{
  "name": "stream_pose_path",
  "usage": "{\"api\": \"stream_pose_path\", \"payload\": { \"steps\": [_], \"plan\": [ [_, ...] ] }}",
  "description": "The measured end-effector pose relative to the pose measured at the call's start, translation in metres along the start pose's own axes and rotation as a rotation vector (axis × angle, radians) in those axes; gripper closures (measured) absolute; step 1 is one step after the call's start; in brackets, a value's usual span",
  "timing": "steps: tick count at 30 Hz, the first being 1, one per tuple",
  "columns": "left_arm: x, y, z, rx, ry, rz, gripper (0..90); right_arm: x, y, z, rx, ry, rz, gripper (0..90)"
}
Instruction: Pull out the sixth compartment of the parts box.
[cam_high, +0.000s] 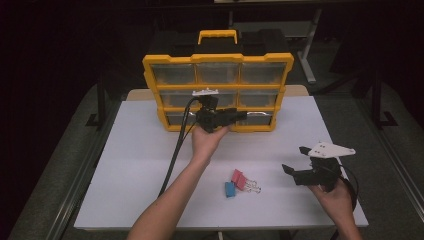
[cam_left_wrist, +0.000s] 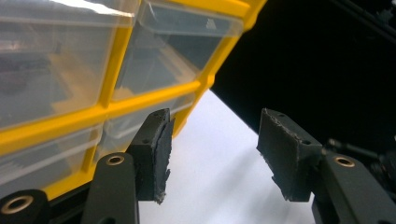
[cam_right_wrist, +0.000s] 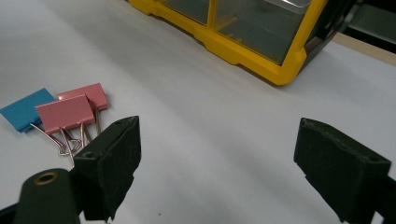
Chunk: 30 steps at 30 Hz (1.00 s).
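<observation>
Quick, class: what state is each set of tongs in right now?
Left tongs: open, holding nothing, by the yellow drawer organizer.
Right tongs: open, holding nothing.

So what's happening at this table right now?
A person holds a gripper in each hand. The left gripper is up against the bottom row of the yellow drawer organizer, jaws apart with nothing between them. The right gripper is open above the white table, near three binder clips: two pink binder clips and a blue binder clip, all untouched. No drawer looks pulled out yet.
</observation>
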<state>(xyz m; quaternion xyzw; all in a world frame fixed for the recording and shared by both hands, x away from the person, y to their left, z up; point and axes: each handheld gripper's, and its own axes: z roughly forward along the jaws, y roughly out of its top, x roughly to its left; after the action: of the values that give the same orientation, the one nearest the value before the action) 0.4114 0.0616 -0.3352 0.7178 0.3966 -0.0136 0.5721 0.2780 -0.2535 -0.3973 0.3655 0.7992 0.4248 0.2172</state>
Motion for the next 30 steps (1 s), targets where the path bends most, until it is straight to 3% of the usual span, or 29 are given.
{"api": "stream_pose_path", "payload": {
  "steps": [4, 7, 15, 30],
  "plan": [
    [-0.003, 0.004, 0.012, -0.021, -0.001, -0.003, 48.4, 0.0, -0.001, 0.0, 0.0, 0.004, 0.004, 13.9],
    [-0.003, 0.006, 0.023, -0.019, 0.003, -0.026, 50.5, -0.002, -0.001, -0.001, -0.005, 0.004, 0.004, 13.8],
    [-0.003, 0.015, 0.042, -0.08, 0.017, -0.101, 57.1, 0.0, 0.0, 0.0, -0.005, 0.009, 0.002, 13.9],
    [-0.004, 0.012, 0.058, -0.168, 0.054, -0.18, 68.4, -0.003, -0.002, -0.003, -0.026, 0.015, -0.002, 14.0]
  ]
}}
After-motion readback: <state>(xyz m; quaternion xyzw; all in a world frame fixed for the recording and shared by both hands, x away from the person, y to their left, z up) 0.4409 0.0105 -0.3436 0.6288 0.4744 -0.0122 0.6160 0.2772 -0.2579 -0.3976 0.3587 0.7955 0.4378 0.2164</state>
